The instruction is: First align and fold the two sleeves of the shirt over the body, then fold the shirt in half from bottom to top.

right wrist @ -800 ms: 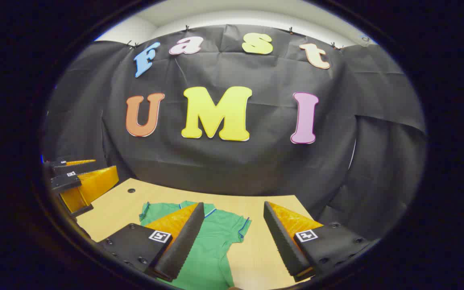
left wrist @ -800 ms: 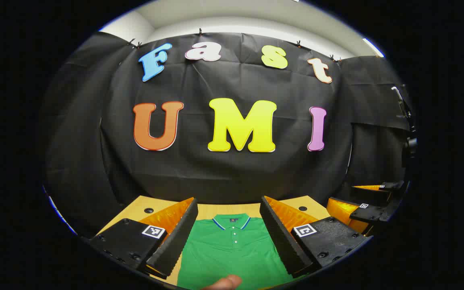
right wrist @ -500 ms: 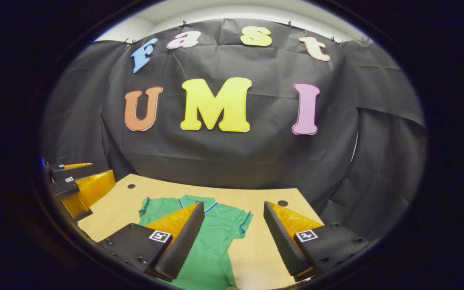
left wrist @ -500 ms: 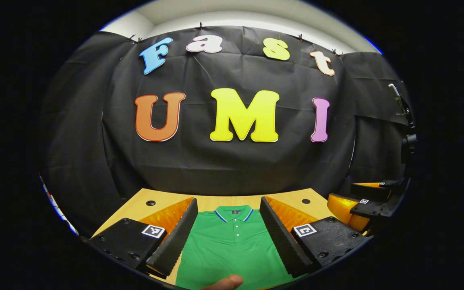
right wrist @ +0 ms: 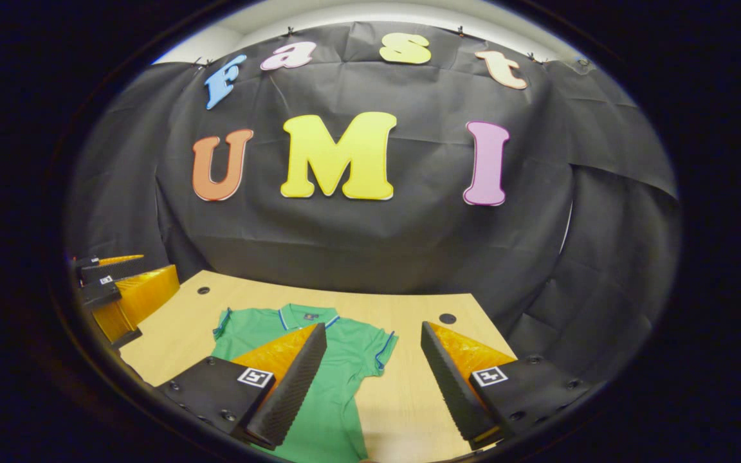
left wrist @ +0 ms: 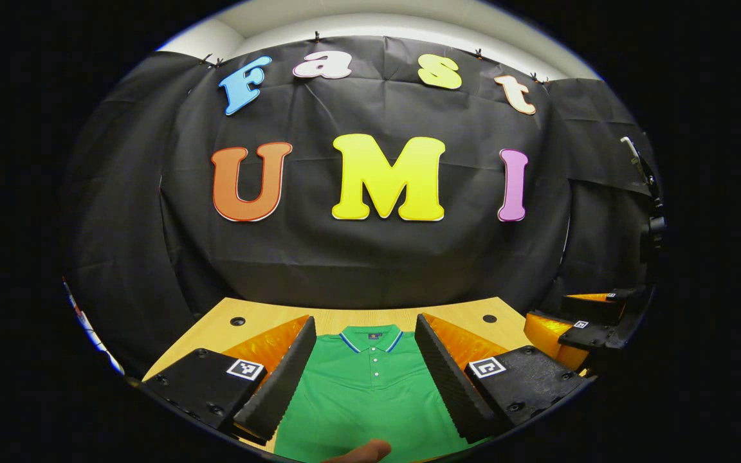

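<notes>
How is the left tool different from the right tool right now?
The left tool points straight over the middle of the green shirt, its collar between the fingers. The right tool sits off to the shirt's side: bare table fills most of its gap, near one sleeve.

Both are open, holding nothing, above the flat, unfolded shirt.

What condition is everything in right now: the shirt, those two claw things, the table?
Shirt: flat on the table, collar far, sleeves spread, unfolded.
Left claw: open, above the shirt's chest, holding nothing.
Right claw: open, above the shirt's right edge, holding nothing.
Table: bare around the shirt.
</notes>
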